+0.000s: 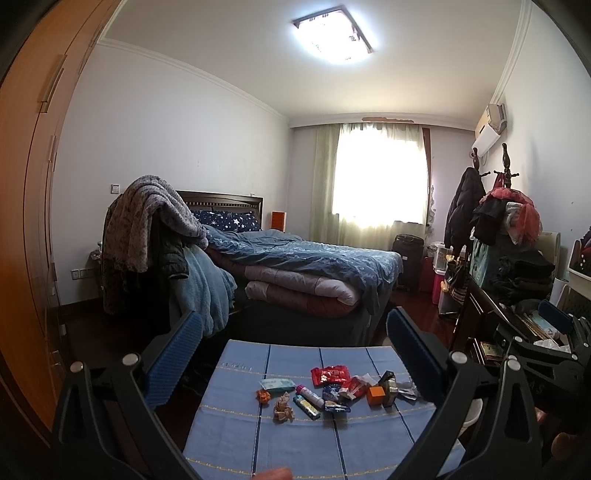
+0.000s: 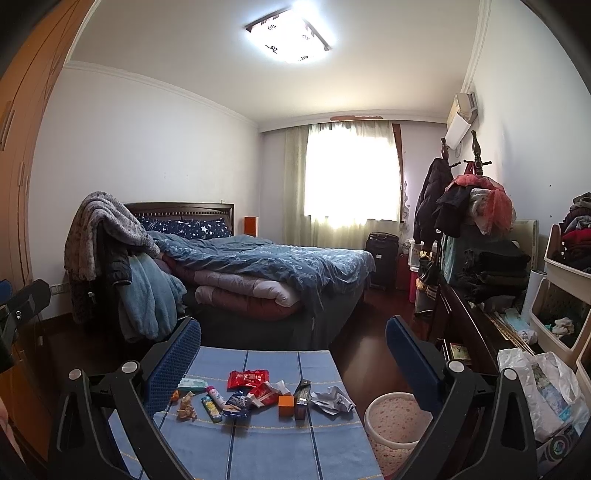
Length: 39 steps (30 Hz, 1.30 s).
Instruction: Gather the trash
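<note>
A blue striped cloth covers the bench [image 2: 266,435], which stands at the foot of a bed [image 2: 258,266] with rumpled blue bedding in a bedroom with a curtained window [image 2: 351,177] and a lit ceiling lamp [image 2: 288,33]. Trash lies in a loose row across the middle of the bench: a red wrapper [image 2: 246,377], an orange box [image 2: 286,405], a crumpled grey wrapper [image 2: 332,399], a crumpled brown paper [image 2: 185,406] and a green-blue tube [image 2: 211,408]. The tube's long axis runs from far left to near right. A dark box [image 2: 302,396] stands beside the orange box, tilted away. A pale waste basket [image 2: 395,417] sits on the floor just right of the bench, partly hidden by the right tool [image 2: 293,347]. Both the left tool [image 1: 295,339] and the right one are released, fingers wide apart, holding nothing, above the bench's near side. Print on the wrappers is too small to read.
</note>
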Motion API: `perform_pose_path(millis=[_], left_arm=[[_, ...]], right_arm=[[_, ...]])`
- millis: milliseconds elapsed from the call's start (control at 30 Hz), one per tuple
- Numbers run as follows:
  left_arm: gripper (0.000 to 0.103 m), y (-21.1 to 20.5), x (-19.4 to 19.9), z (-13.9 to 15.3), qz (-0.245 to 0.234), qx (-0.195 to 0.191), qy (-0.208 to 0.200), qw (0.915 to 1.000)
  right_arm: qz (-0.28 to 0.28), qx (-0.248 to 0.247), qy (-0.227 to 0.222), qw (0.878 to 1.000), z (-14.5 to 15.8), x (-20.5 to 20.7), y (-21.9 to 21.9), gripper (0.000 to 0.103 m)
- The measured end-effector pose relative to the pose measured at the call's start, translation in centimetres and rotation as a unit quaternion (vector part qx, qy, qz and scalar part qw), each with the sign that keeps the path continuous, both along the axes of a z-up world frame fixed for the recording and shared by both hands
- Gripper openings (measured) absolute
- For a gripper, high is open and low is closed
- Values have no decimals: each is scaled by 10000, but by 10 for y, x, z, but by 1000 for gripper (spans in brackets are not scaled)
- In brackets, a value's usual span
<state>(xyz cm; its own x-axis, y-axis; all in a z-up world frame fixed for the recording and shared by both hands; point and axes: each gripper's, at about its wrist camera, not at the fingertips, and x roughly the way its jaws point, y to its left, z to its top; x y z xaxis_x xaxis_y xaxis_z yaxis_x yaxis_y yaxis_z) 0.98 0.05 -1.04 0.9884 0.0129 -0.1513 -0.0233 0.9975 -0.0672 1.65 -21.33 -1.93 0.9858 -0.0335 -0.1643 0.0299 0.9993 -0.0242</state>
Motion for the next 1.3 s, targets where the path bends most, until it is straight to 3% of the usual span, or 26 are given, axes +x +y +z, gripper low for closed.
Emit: perform_pose_path(millis=[467, 767, 867, 1000, 1233, 1300], left_arm=[[100, 3, 34, -15, 51, 2, 420, 9991], [100, 17, 115, -79, 0, -159, 1184, 9928], [100, 17, 152, -118, 61, -45, 1563, 9877], [100, 19, 207, -178, 226, 17, 2280, 9734], [100, 29, 288, -270, 91, -403, 3319, 9424], [100, 28, 299, -285, 134, -371, 3402, 9395]], right_arm=[[13, -11, 364, 9993, -22, 29, 3, 100], [274, 75, 1118, 9933, -72, 87, 3, 100], [342, 61, 1448, 9888, -100, 109, 3, 100], [446, 56, 1953, 9797, -134, 137, 6, 100], [516, -71, 2395, 9695, -175, 170, 8, 100], [475, -54, 2493, 9673, -183, 179, 5, 100]])
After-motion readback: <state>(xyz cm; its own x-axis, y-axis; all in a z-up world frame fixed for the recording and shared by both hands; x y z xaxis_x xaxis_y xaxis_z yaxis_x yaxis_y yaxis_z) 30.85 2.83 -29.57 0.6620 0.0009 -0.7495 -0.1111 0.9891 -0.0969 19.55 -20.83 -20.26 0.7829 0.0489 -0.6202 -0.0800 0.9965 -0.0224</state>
